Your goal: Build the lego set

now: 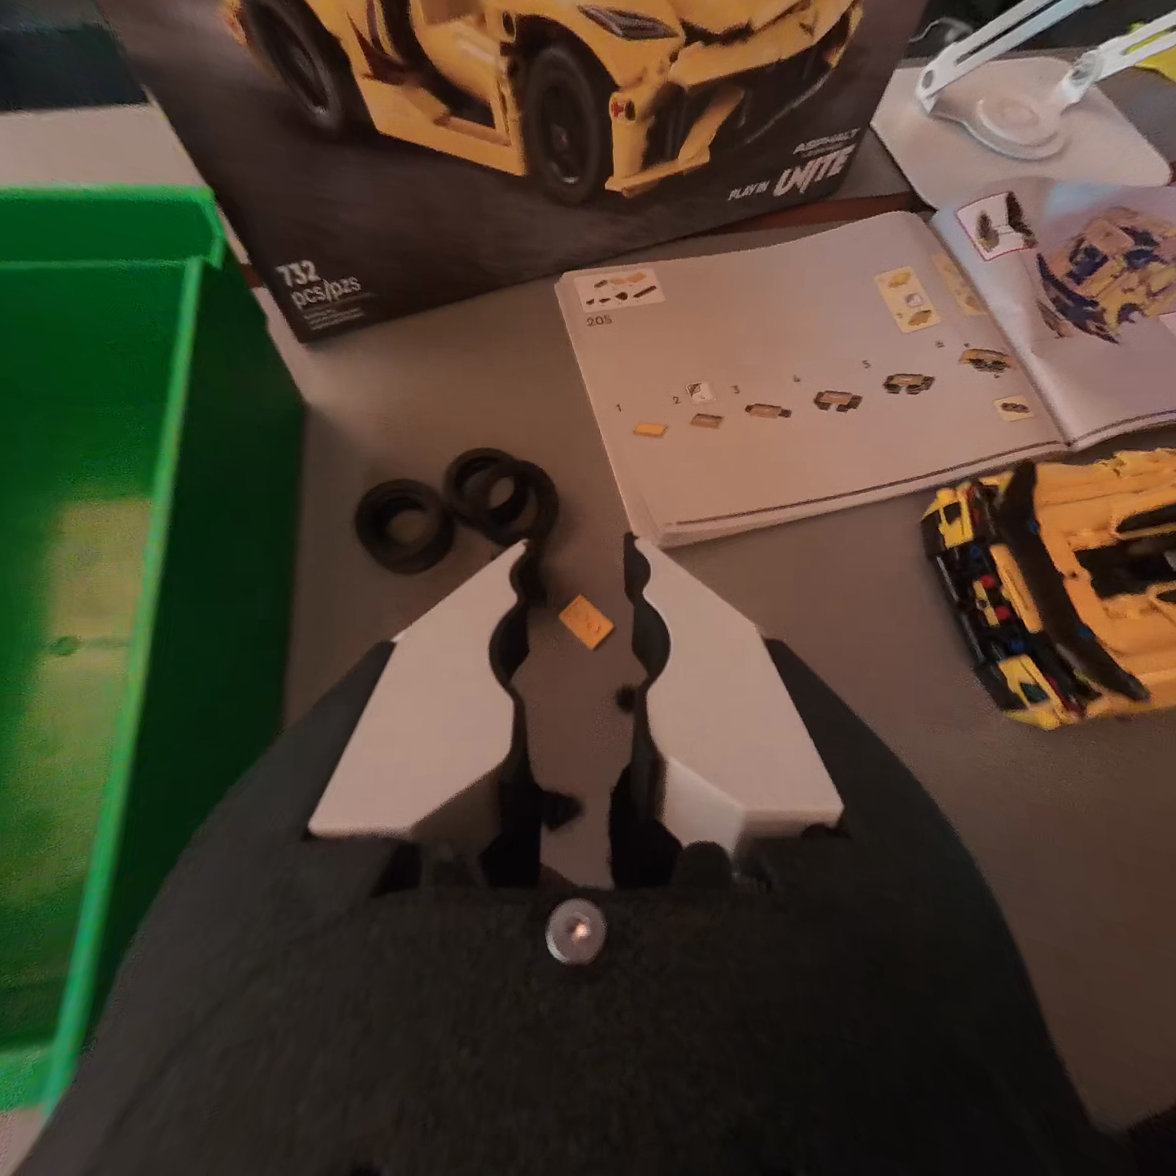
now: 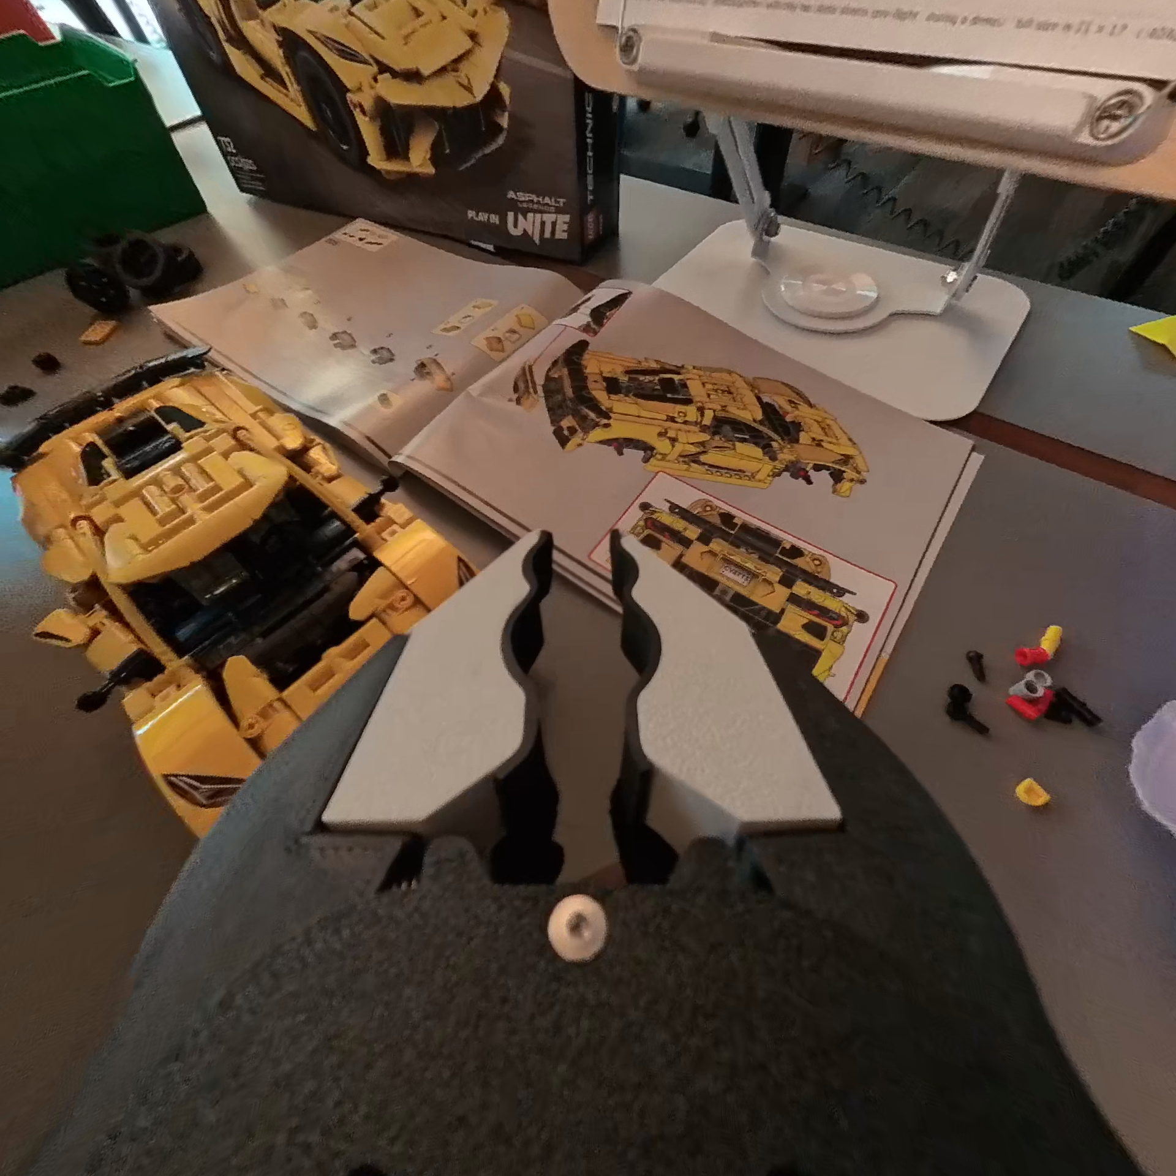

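Note:
A part-built yellow and black lego car [image 2: 210,560] lies on the grey table, left of my right gripper; it also shows in the left wrist view [image 1: 1069,592] at the right. My left gripper [image 1: 576,547] is open and empty above the table. A small flat yellow plate [image 1: 585,622] lies on the table between its fingers, below them. Three black tyres [image 1: 455,509] lie just beyond its left fingertip. My right gripper [image 2: 579,541] is open and empty over the near edge of the open instruction booklet [image 2: 636,420].
A green bin [image 1: 114,509] stands at the left. The set's box [image 1: 509,127] stands at the back. A white lamp base [image 2: 846,318] sits behind the booklet. Several small loose pieces [image 2: 1031,687] lie at the right. Small black pieces [image 2: 44,363] lie near the tyres [image 2: 133,267]. Tip to tip, the grippers are about 45 cm apart.

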A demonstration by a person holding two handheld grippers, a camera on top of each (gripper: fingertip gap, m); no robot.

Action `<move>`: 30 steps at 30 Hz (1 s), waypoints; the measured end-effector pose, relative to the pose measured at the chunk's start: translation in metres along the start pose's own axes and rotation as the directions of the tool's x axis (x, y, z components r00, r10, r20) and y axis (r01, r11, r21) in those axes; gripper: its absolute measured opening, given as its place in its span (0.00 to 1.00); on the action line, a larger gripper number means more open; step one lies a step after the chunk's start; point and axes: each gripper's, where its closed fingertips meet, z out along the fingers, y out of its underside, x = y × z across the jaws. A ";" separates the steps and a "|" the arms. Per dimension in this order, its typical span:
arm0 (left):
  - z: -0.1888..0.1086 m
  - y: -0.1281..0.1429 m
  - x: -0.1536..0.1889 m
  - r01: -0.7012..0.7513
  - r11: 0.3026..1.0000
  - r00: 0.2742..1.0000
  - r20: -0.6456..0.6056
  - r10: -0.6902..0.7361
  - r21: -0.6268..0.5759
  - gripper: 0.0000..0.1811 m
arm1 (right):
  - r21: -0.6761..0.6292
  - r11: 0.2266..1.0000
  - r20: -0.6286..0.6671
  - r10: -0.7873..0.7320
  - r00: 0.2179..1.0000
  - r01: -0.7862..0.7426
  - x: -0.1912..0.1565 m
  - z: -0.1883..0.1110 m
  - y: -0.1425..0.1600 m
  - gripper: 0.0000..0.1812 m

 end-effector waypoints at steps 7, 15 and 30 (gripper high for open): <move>-0.047 0.088 0.067 -0.134 0.976 0.960 -0.266 0.086 -0.169 0.21 | 0.006 1.000 0.054 0.008 0.998 -0.008 -0.023 -0.004 -0.002 0.13; -0.014 0.109 0.101 -0.136 0.979 0.956 -0.280 0.090 -0.151 0.21 | -0.015 1.000 0.102 -0.014 0.995 0.016 -0.038 0.000 0.003 0.13; 0.007 0.119 0.125 -0.224 0.964 0.940 -0.291 0.176 -0.142 0.12 | -0.041 0.999 0.106 0.014 0.994 -0.010 -0.031 0.003 0.013 0.13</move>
